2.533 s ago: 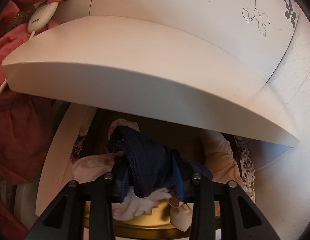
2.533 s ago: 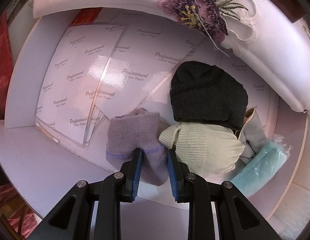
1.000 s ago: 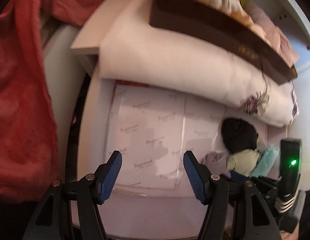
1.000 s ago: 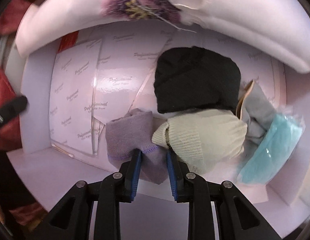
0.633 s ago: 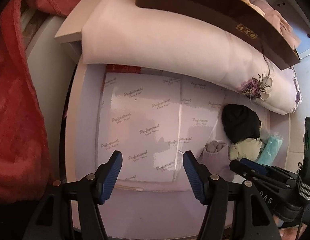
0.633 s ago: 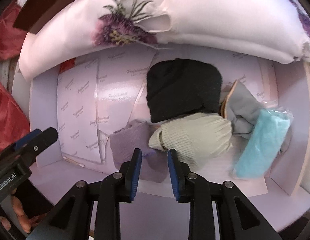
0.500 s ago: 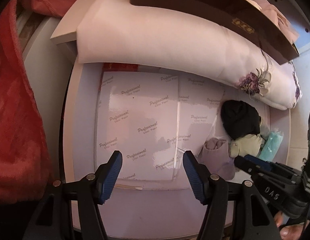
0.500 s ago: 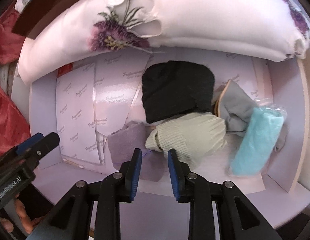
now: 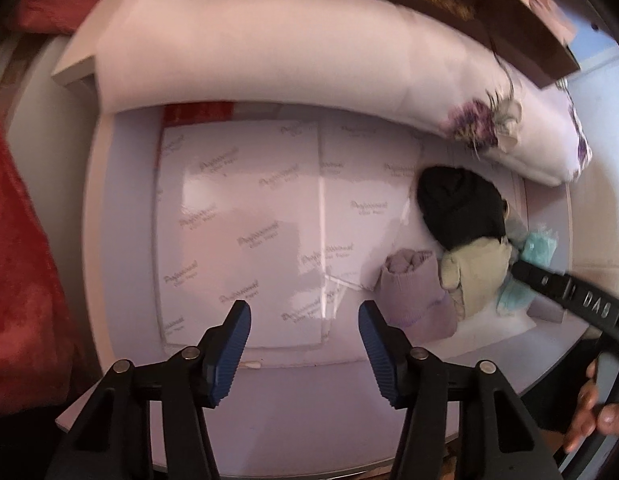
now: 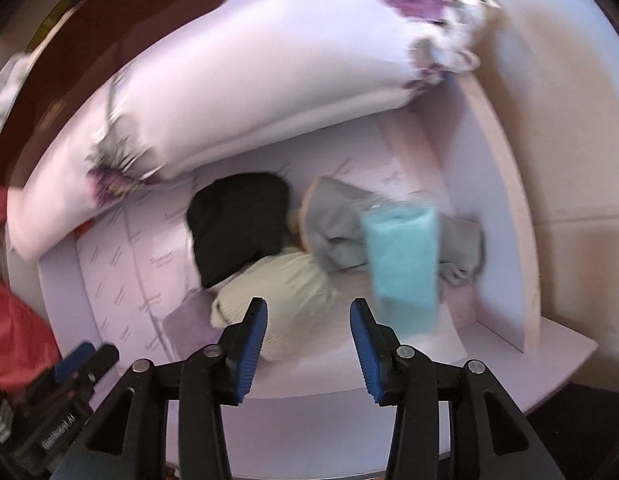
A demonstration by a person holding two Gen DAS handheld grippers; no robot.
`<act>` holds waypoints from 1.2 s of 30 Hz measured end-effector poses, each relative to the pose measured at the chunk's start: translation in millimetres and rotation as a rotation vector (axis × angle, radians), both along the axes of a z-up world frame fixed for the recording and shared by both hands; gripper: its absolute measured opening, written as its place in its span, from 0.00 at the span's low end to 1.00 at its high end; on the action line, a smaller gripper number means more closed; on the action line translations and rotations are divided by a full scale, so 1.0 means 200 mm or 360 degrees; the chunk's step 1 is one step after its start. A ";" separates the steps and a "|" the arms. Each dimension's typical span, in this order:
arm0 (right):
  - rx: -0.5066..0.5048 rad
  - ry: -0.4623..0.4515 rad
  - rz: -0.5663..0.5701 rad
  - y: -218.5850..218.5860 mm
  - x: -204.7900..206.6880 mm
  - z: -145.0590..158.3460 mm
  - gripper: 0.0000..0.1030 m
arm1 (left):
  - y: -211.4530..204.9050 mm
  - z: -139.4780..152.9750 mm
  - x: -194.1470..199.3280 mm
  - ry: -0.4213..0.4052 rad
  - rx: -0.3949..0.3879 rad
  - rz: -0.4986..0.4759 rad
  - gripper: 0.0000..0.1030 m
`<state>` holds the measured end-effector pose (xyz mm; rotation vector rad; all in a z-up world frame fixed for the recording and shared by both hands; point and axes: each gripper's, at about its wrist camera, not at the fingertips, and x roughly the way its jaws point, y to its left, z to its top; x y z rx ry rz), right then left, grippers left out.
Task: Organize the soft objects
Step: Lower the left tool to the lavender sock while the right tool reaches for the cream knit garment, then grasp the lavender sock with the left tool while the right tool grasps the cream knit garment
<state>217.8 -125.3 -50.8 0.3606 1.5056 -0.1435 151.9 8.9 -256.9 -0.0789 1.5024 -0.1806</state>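
Right tool now off lilac knit, white shelf beneath.

The right gripper let go of the folded lilac knitted cloth, its jaws opening on nothing, and swung toward the turquoise plastic-wrapped packet. The left gripper, empty, was closing.

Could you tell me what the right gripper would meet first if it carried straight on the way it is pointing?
Probably the bare white shelf floor between the cream ribbed knit item and the turquoise packet. The right gripper is opening, empty; depth is unclear.
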 end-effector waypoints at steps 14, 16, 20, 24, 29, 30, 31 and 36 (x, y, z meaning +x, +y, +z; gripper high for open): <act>0.0150 0.0048 -0.0079 -0.05 0.01 -0.09 0.61 | -0.18 -0.05 -0.04 0.0025 -0.0029 -0.0213 0.50; 0.0181 0.0063 -0.0098 0.00 -0.01 -0.11 0.61 | -0.20 -0.06 -0.03 0.0032 -0.0023 -0.0218 0.50; 0.0238 0.0072 -0.0105 0.01 -0.01 -0.14 0.62 | -0.20 -0.08 -0.02 0.0058 -0.0024 -0.0194 0.50; 0.0269 0.0068 -0.0106 0.03 0.00 -0.15 0.64 | -0.19 -0.09 -0.02 0.0063 -0.0025 -0.0179 0.50; 0.0308 0.0086 -0.0121 0.04 0.01 -0.18 0.67 | -0.17 -0.09 -0.02 0.0065 -0.0042 -0.0178 0.50; 0.0314 0.0092 -0.0121 0.04 0.01 -0.19 0.70 | -0.17 -0.09 -0.02 0.0064 -0.0038 -0.0178 0.50; 0.0318 0.0099 -0.0122 0.04 0.01 -0.20 0.71 | -0.17 -0.09 -0.02 0.0065 -0.0037 -0.0175 0.50; 0.0308 0.0096 -0.0132 0.05 0.03 -0.23 0.73 | -0.14 -0.11 -0.02 0.0090 -0.0037 -0.0148 0.50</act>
